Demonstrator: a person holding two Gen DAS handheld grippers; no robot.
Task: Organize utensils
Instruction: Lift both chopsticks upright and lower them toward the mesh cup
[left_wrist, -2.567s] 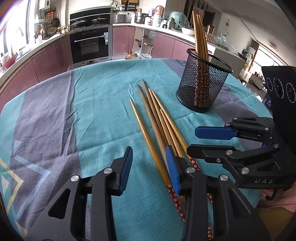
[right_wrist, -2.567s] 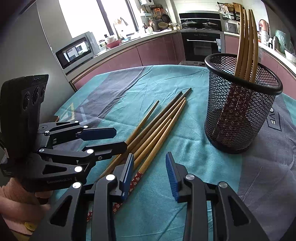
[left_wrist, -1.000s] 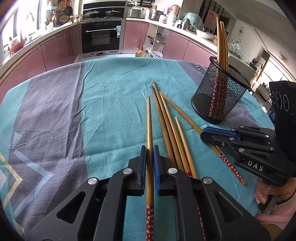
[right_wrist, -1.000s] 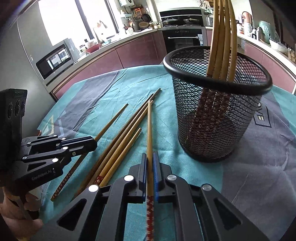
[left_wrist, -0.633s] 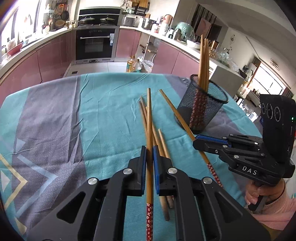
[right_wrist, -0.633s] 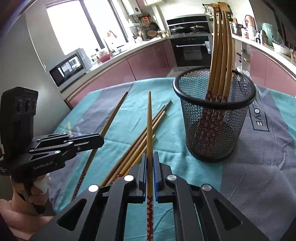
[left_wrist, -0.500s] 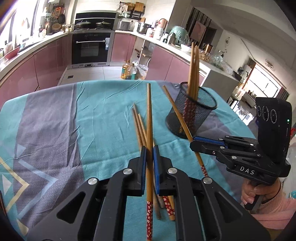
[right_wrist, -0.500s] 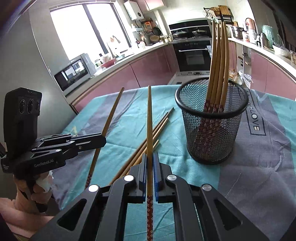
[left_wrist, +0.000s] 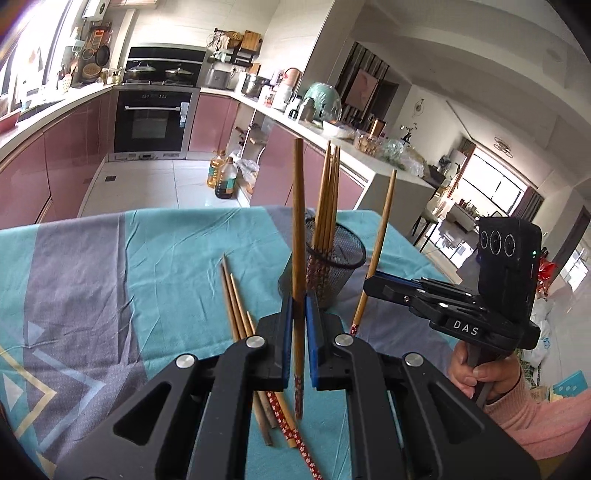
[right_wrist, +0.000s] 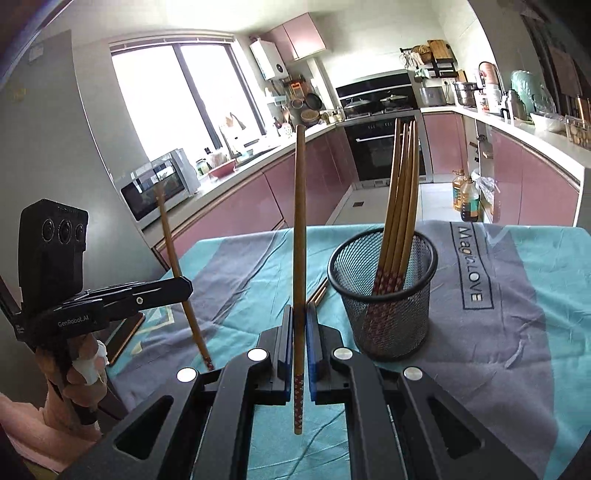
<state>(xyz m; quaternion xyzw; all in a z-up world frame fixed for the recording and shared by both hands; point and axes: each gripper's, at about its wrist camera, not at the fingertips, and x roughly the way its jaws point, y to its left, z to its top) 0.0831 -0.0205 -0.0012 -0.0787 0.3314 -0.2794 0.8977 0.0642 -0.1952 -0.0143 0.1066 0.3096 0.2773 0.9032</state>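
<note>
Left gripper (left_wrist: 298, 332), frame centre: clamped on 1 upright chopstick (left_wrist: 297, 229). Mesh holder (left_wrist: 334, 273) behind contains chopsticks. Right gripper (left_wrist: 373, 286), frame right: clamped on 1 tilted chopstick (left_wrist: 382, 229). Loose chopsticks (left_wrist: 236, 306) lie on tablecloth (left_wrist: 110, 277).

A built-in oven (left_wrist: 153, 123), microwave (right_wrist: 155, 184) and oil bottles (left_wrist: 224, 179) surround the teal-and-grey tablecloth (left_wrist: 110, 266)

I see tan chopsticks (left_wrist: 298, 236) with red flowered ends, a black mesh holder (right_wrist: 388, 295), a teal-and-grey tablecloth (left_wrist: 166, 266) with pale triangles at its left edge, and blue gripper pads (right_wrist: 312, 347).
</note>
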